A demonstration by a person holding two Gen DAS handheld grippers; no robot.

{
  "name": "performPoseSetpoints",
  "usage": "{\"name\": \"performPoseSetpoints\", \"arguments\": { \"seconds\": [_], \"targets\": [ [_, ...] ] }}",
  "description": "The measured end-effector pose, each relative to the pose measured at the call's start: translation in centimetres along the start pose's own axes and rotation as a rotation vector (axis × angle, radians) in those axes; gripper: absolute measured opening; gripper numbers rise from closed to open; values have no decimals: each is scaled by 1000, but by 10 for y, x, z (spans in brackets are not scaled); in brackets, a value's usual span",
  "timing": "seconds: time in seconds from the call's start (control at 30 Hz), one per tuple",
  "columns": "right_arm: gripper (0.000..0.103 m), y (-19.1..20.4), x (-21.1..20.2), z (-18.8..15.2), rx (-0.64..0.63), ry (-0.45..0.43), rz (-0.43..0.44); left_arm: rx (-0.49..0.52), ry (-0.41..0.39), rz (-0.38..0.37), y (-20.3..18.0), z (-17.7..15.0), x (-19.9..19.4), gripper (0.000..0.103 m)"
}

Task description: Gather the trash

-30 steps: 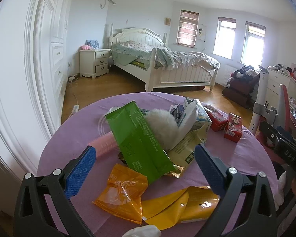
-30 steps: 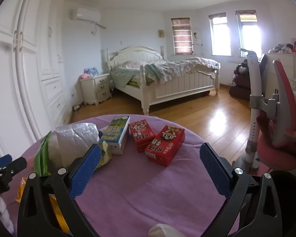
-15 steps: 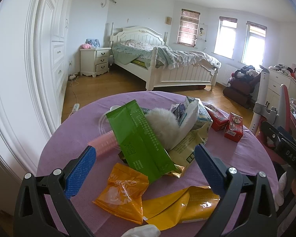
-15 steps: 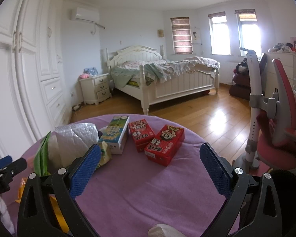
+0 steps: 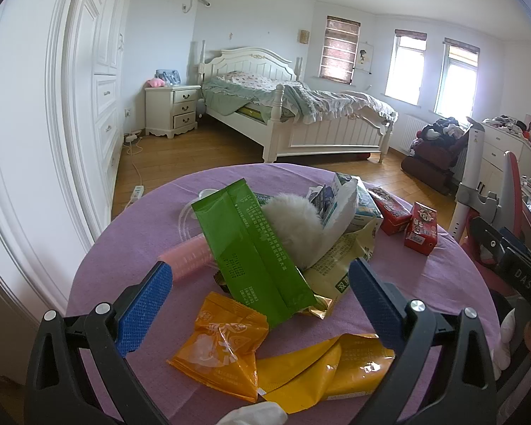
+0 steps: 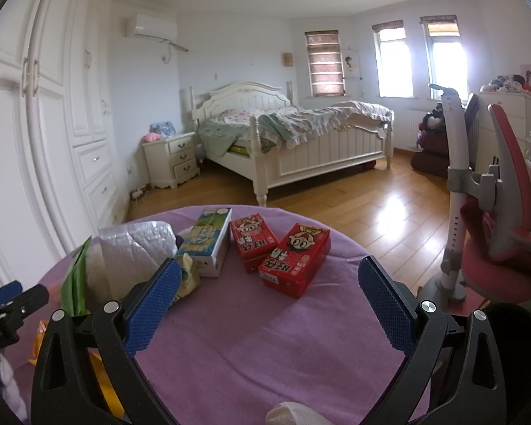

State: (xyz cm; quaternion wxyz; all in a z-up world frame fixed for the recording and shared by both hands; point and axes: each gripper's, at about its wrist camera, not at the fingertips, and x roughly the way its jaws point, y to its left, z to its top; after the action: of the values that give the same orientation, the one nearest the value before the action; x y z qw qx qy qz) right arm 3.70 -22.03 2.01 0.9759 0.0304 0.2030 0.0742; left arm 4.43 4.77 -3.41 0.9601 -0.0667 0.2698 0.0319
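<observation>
Trash lies on a round table with a purple cloth [image 5: 424, 283]. In the left wrist view a green wrapper [image 5: 255, 251] leans over a white fluffy wad [image 5: 293, 223], with an orange packet [image 5: 226, 340], a yellow wrapper [image 5: 329, 364] and a pink cup [image 5: 187, 258] around it. My left gripper [image 5: 258, 304] is open and empty above the orange packet. In the right wrist view two red cartons [image 6: 293, 258] [image 6: 251, 244] and a blue-green carton [image 6: 205, 244] lie ahead. My right gripper [image 6: 265, 301] is open and empty above bare cloth [image 6: 265, 336].
A red and grey chair [image 6: 495, 212] stands close to the table's right side. A white wardrobe [image 5: 53, 106] runs along the left. A white bed [image 5: 293, 117] and a nightstand [image 5: 171, 109] stand beyond on the wooden floor.
</observation>
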Motion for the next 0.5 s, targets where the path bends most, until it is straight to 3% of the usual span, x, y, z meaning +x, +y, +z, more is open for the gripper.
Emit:
{"name": "performPoseSetpoints", "arguments": {
  "seconds": [0.4, 0.43, 0.5],
  "targets": [
    [99, 0, 2, 1, 12, 2, -4, -26, 2, -3, 6, -1, 1, 98],
    [99, 0, 3, 1, 16, 7, 3, -45, -3, -15, 11, 0, 0, 98],
    [99, -3, 10, 2, 23, 75, 103, -91, 9, -61, 26, -1, -6, 98]
  ]
}}
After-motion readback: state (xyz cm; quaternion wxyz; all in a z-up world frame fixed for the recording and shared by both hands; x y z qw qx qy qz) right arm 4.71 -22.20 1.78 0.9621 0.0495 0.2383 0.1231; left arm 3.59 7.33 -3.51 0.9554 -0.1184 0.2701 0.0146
